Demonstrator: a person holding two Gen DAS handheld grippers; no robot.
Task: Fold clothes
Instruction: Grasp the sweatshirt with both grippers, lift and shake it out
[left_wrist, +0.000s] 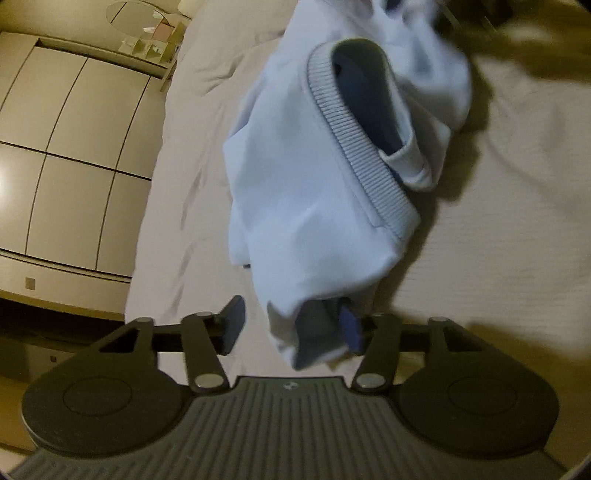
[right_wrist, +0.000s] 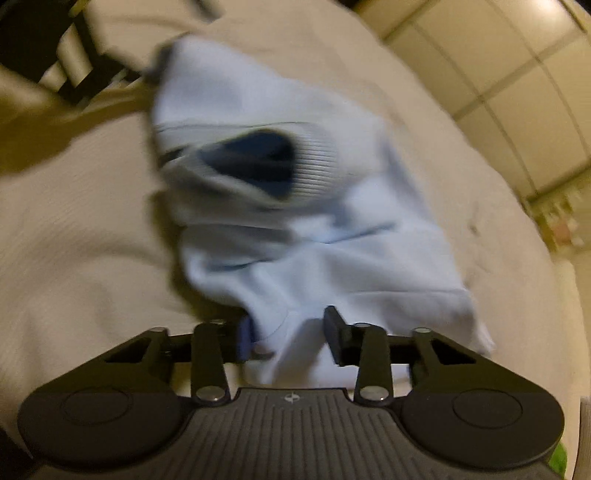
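Observation:
A light blue garment (left_wrist: 295, 177) with a grey ribbed band (left_wrist: 343, 129) lies bunched on the beige bed (left_wrist: 498, 229). My left gripper (left_wrist: 293, 328) is at its near end. A fold of cloth hangs against the right pad (left_wrist: 352, 332), while the left pad (left_wrist: 232, 325) stands clear of it, so the jaws are open. In the blurred right wrist view the same garment (right_wrist: 314, 229) shows its dark opening (right_wrist: 251, 166). My right gripper (right_wrist: 290, 338) holds a bunch of its near edge, which fills the gap between both pads.
Cream wardrobe doors (left_wrist: 74, 147) stand left of the bed, with a shelf of small items (left_wrist: 155, 40) beyond. A dark blurred shape (right_wrist: 44, 55) shows at the upper left of the right wrist view. Bare bedsheet (right_wrist: 74, 240) lies on both sides of the garment.

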